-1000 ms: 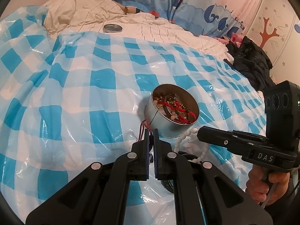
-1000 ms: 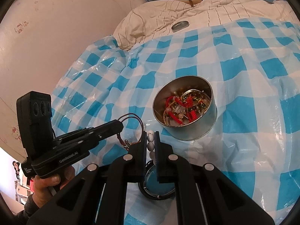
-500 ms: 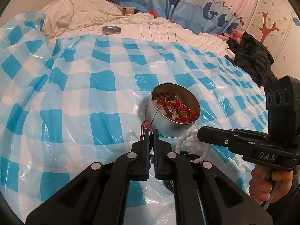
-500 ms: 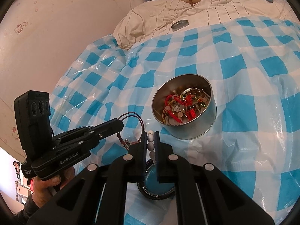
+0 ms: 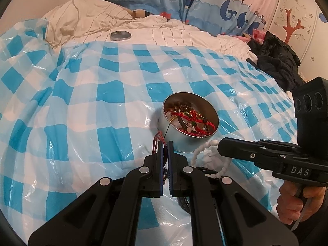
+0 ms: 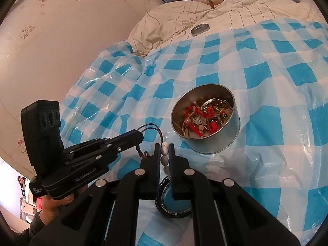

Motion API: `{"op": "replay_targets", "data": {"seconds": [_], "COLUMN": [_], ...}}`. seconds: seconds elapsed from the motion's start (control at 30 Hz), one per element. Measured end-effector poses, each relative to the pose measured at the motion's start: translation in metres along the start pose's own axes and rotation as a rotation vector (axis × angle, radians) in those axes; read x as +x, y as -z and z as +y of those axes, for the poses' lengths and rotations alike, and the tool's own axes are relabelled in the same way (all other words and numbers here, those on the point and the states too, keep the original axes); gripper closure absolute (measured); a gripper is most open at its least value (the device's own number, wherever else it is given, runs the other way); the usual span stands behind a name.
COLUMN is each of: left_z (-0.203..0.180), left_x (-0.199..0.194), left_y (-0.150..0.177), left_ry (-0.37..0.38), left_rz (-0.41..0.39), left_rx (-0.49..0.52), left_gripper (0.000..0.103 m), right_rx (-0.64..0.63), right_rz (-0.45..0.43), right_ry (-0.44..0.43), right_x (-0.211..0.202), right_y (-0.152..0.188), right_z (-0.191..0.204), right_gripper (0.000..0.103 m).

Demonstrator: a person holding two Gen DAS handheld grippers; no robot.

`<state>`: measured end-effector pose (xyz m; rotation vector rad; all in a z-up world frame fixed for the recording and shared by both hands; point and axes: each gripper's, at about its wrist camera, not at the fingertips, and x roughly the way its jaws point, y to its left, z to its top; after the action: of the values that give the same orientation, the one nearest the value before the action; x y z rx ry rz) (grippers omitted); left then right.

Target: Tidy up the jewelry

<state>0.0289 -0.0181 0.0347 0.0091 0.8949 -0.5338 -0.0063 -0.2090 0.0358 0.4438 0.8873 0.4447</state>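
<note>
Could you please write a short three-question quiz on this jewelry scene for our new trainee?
1. True or false: the left tool is shut on a red cord bracelet.
2. What does the right tool grip? A) the white bead bracelet B) a gold chain C) the tin's lid
3. Fill in: the round metal tin on the checkered plastic sheet is ____ (open/closed).

Key
1. True: thin red cords loop out from between its closed fingers.
2. A: white beads sit between its fingers.
3. Open: the jewelry inside shows, and the lid lies far off on the cream bedding.
</note>
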Motion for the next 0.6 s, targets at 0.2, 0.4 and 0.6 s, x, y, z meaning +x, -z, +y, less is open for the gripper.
{"op": "replay_targets", "data": {"seconds": [0.2,0.4,0.6], "left_z": [-0.004,-0.008,-0.01], "left_x": [-0.002,-0.008,-0.014], "left_y": [-0.003,-0.007,-0.013], "left_ry": [0.001,0.008,0.02], "left_rz": [-0.011,-0.034,-0.062], "left_rx": [0.008,0.013,0.008], "left_gripper": [0.1,0.1,0.1], "right_rx": [0.007,0.016,0.037], "right_rz": [-0.017,-0.076,-0.101], "right_ry": [-0.028,-0.067,-0.074], "right_x": [-0.004,-0.019,-0.027], "right_y": [-0.002,-0.008,-0.012], "right_z": [0.001,-0.002,-0.008], "right_gripper": [0.095,0.095,0.095]}}
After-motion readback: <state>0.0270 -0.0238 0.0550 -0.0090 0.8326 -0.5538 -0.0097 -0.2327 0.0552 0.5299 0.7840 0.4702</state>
